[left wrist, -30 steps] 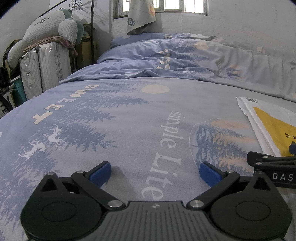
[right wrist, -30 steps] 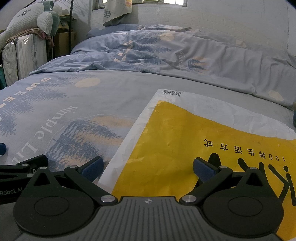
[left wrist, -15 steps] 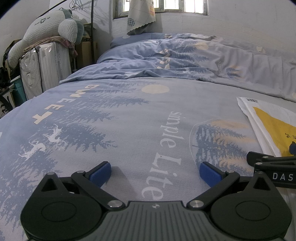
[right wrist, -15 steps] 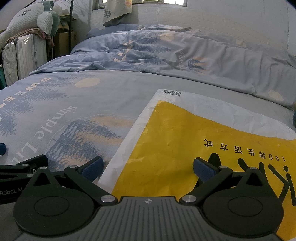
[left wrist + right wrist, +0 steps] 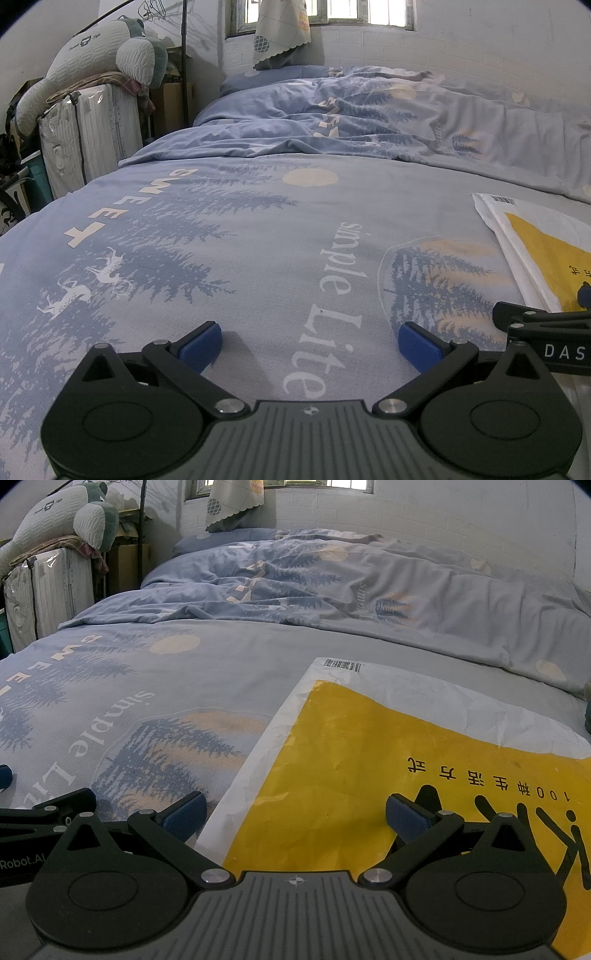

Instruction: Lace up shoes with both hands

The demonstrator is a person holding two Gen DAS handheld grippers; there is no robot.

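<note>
Two grippers are being held low over the bed [image 5: 258,229], jaws spread wide and holding nothing: the left gripper [image 5: 311,345] above the printed sheet, the right gripper [image 5: 295,818] above a yellow-and-white bag [image 5: 351,746]. No shoe is being shown in either view.

I'm looking at a bed [image 5: 258,229] under a blue tree-print sheet; a yellow-and-white plastic bag [image 5: 369,753] is lying flat on it, a rumpled duvet [image 5: 388,122] bunching behind.
</note>
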